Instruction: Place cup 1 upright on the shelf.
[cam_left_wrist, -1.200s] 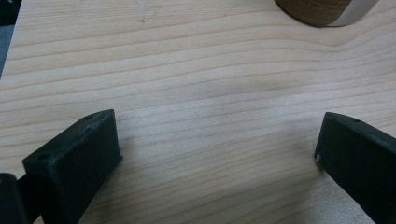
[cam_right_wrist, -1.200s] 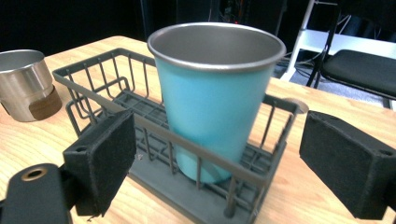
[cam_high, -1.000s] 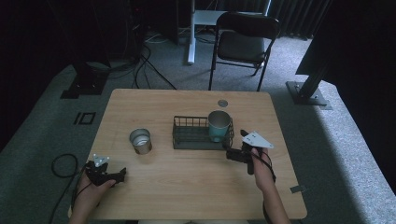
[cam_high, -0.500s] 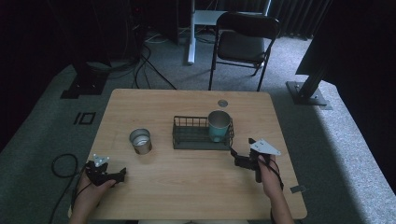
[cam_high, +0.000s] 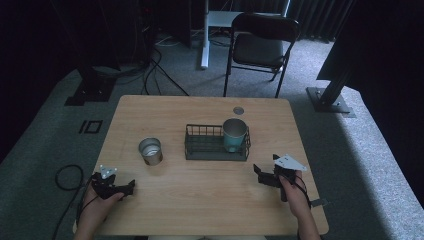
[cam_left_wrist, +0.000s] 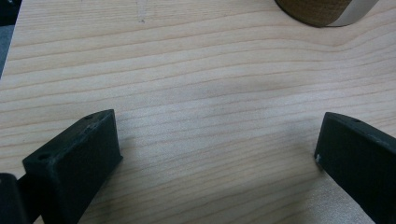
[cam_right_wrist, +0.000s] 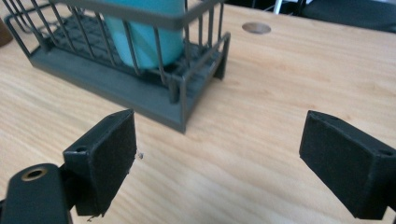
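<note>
Bare table (cam_high: 210, 200) between parted grippers

A teal cup (cam_high: 234, 135) stands upright in the right end of a dark wire basket (cam_high: 200, 149), just ahead-left of the right gripper (cam_high: 260, 174).

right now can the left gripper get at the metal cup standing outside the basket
Probably yes: the left gripper is open, and bare table lies between it and the metal cup, which stands apart from the wire basket.

No legible text, label, brand, number or sign appears on any object or surface in these three views.
</note>
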